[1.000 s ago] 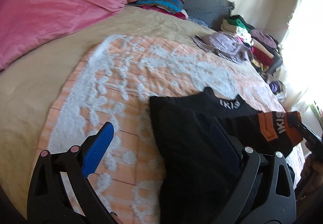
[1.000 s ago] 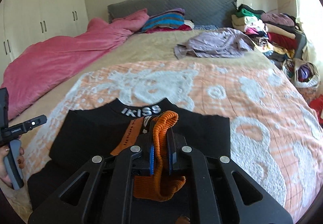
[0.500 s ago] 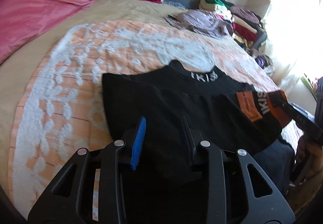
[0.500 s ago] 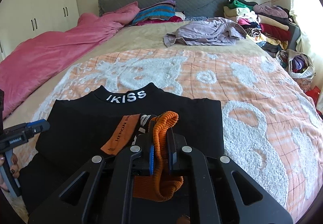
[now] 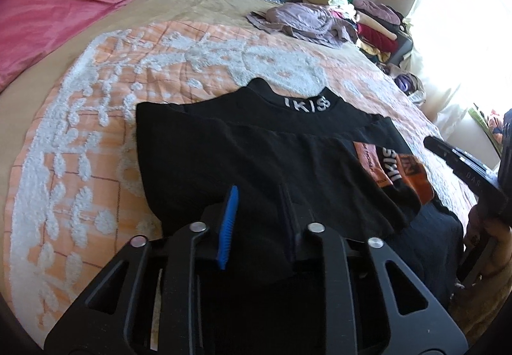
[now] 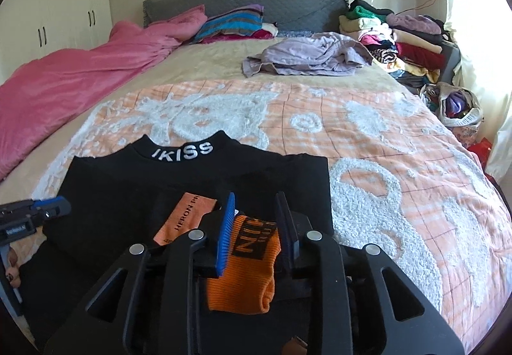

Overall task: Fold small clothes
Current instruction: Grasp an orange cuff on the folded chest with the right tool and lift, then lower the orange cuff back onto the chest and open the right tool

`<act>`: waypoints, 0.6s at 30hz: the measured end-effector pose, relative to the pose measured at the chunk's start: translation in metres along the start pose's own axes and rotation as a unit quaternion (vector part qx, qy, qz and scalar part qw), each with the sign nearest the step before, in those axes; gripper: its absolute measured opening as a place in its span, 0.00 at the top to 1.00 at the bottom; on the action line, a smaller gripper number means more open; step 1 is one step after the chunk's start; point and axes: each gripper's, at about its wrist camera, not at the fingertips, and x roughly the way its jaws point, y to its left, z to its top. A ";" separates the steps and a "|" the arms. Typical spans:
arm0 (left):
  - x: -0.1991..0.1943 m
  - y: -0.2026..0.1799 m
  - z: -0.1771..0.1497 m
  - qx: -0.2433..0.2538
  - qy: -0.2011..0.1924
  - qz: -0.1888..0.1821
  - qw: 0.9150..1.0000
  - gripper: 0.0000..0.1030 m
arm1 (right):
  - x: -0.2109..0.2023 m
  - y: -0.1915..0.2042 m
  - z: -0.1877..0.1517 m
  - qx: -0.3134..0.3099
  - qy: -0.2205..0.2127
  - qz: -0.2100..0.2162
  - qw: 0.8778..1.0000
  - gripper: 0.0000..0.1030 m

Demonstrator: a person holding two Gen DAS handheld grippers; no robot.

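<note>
Black top [image 6: 198, 195] lies collar toward headboard; both grippers [image 5: 257, 201] [image 6: 254, 211] gape, seemingly gripping nothing.

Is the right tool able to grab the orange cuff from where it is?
Probably yes. The right tool is open, with the orange cuff lying right between its fingers on the black sweater; nothing covers it.

Left gripper [image 5: 257, 206] jaws parted, pointing toward 12 o'clock, right gripper [image 6: 256, 214] jaws parted, low, also toward 12 o'clock
</note>
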 end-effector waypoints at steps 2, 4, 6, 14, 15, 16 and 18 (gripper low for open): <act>0.004 0.000 -0.002 0.001 0.012 0.003 1.000 0.85 | -0.001 0.007 0.000 -0.007 0.006 0.015 1.000 0.73; 0.011 0.004 -0.005 -0.008 0.035 0.004 0.999 0.85 | 0.001 0.020 -0.003 -0.026 0.017 0.033 0.999 0.70; 0.016 0.014 -0.009 -0.030 0.050 -0.010 0.998 0.85 | 0.004 0.033 -0.006 -0.046 0.030 0.050 0.997 0.67; 0.015 0.027 -0.013 -0.061 0.055 -0.034 0.996 0.91 | 0.025 0.064 -0.022 -0.084 0.091 0.059 0.991 0.59; 0.014 0.027 -0.013 -0.059 0.055 -0.033 0.996 0.91 | 0.028 0.064 -0.026 -0.086 0.100 0.049 0.990 0.59; 0.014 0.027 -0.014 -0.058 0.055 -0.031 0.996 0.91 | 0.034 0.060 -0.030 -0.091 0.116 0.018 0.989 0.59; 0.014 0.026 -0.014 -0.056 0.055 -0.030 0.996 0.91 | 0.042 0.053 -0.038 -0.096 0.123 -0.002 0.988 0.55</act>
